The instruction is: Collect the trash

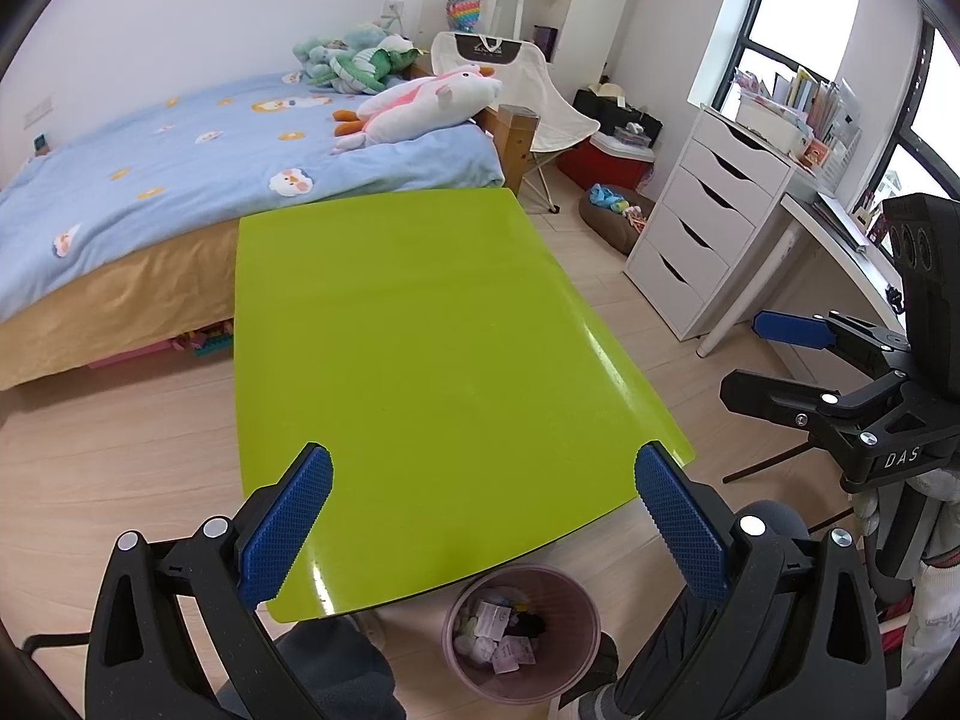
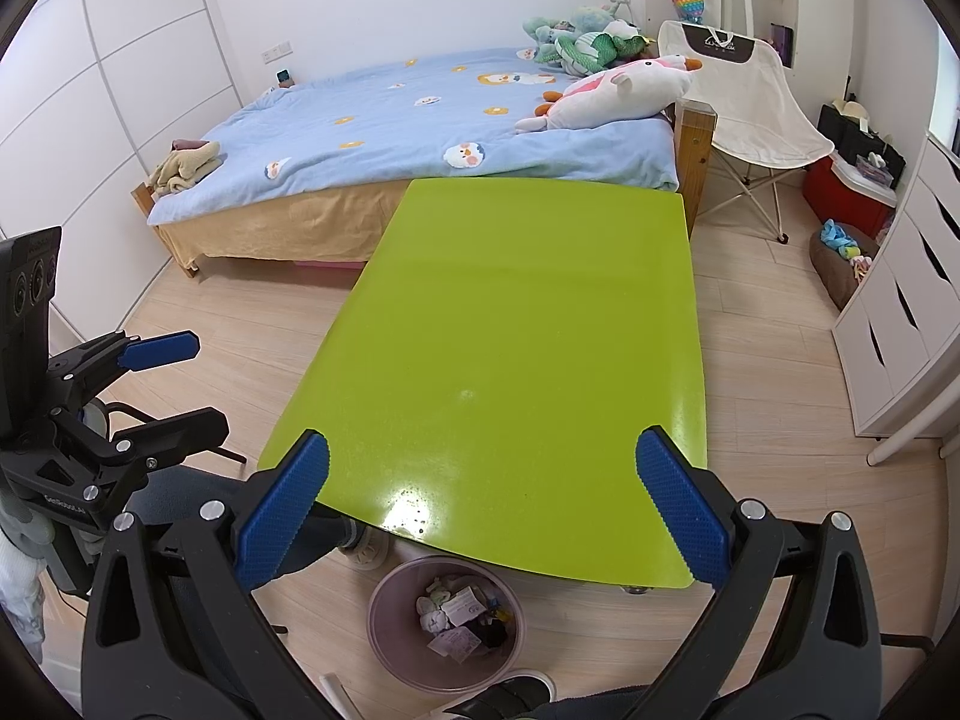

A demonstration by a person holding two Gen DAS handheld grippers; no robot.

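A pink trash bin (image 1: 567, 591) stands on the floor under the near edge of a lime-green table (image 1: 420, 330); it holds crumpled paper and wrappers (image 1: 498, 636). It also shows in the right wrist view (image 2: 390, 618) with its trash (image 2: 462, 606). No trash shows on the green table (image 2: 516, 330). My left gripper (image 1: 483, 516) is open and empty above the table's near edge. My right gripper (image 2: 480, 510) is open and empty too. Each gripper shows in the other's view, the right gripper (image 1: 774, 360) at the right and the left gripper (image 2: 180, 378) at the left, both open.
A bed with a blue duvet (image 1: 198, 150) and plush toys (image 1: 420, 102) lies behind the table. A white folding chair (image 1: 540, 102), a white drawer unit (image 1: 708, 222) and a desk (image 1: 840, 240) stand at the right. My legs and shoe (image 2: 366, 546) are by the bin.
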